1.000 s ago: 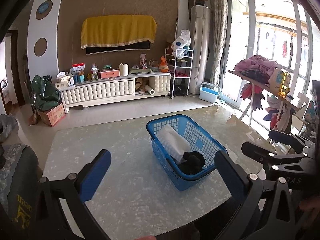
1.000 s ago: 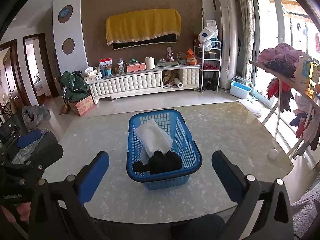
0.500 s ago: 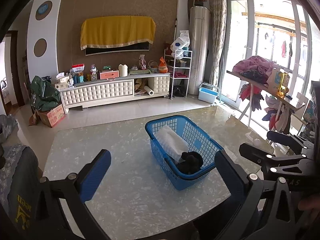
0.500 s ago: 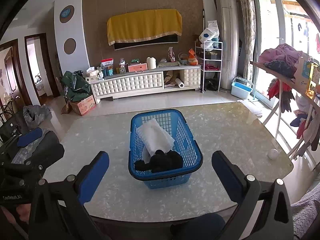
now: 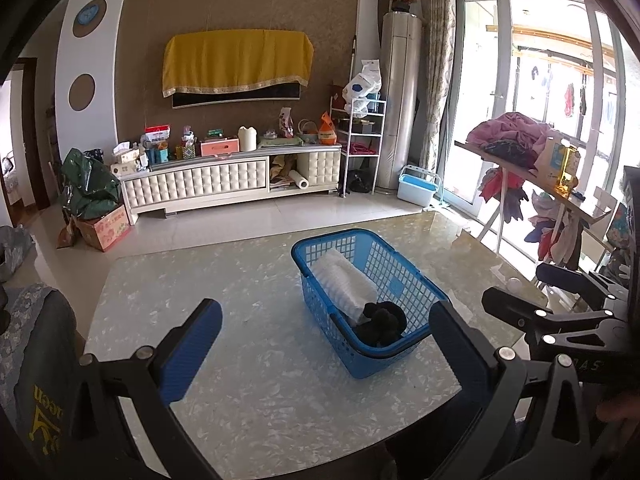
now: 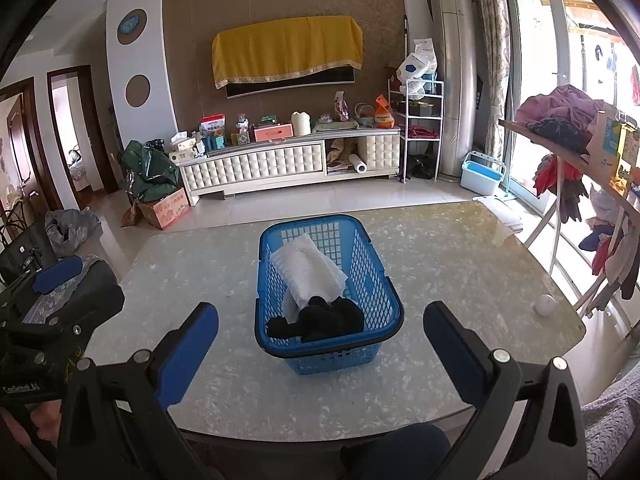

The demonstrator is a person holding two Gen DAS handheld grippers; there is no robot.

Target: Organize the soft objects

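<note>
A blue plastic basket (image 5: 416, 280) (image 6: 376, 280) stands on the marble-patterned table (image 5: 240, 288) (image 6: 460, 264). Inside it lie a folded white cloth (image 5: 344, 280) (image 6: 308, 268) and a crumpled black cloth (image 5: 380, 322) (image 6: 320, 320) at the near end. My left gripper (image 5: 324, 344) is open and empty, held above the table's near edge, left of the basket. My right gripper (image 6: 320, 344) is also open and empty, lined up just in front of the basket. In the left wrist view the right gripper (image 5: 560, 300) shows at the right edge.
A small white ball (image 6: 546, 304) rests near the table's right edge. A folding rack piled with clothes (image 6: 568, 120) stands to the right. A chair back with a dark cover (image 5: 36, 340) is at the left. A TV cabinet (image 6: 288, 160) lines the far wall.
Both grippers have drifted back and slightly up, so the basket sits a little farther away in each view. Nothing was grasped or released.
</note>
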